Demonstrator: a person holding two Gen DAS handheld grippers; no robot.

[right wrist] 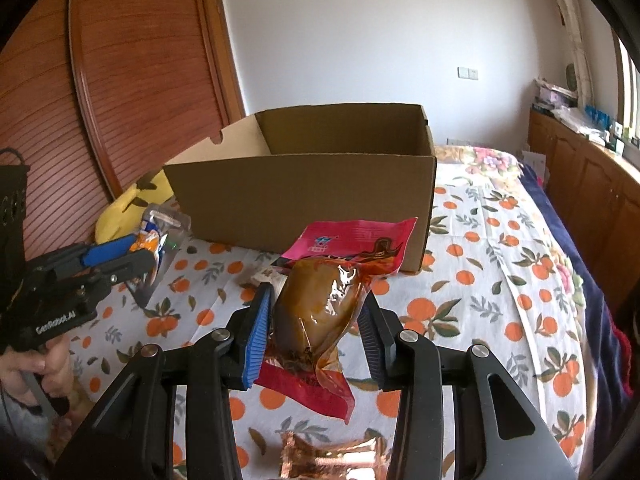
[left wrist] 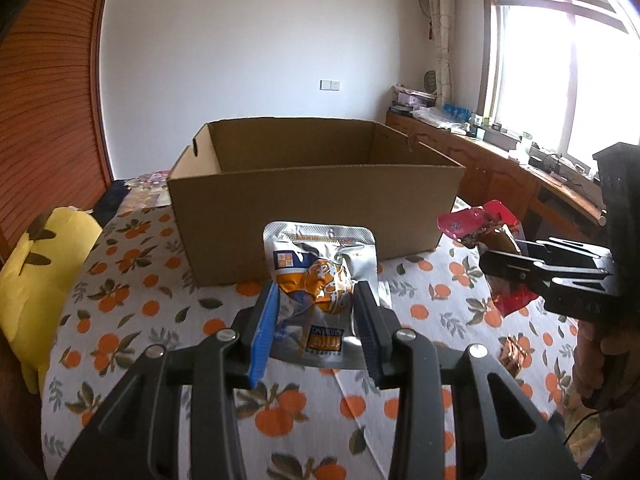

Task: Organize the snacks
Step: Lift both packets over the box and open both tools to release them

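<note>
My left gripper is shut on a silver and orange snack pouch, held above the bed in front of the open cardboard box. My right gripper is shut on a red and clear pouch with a brown meat piece inside, also lifted short of the box. In the left wrist view the right gripper shows at the right with its red pouch. In the right wrist view the left gripper shows at the left with its silver pouch. From both views the box shows nothing inside.
An orange-print bedsheet covers the bed under the box. A yellow plush toy lies at the left edge. A shiny copper-coloured wrapper lies on the sheet below my right gripper. Wooden cabinets run along the right wall.
</note>
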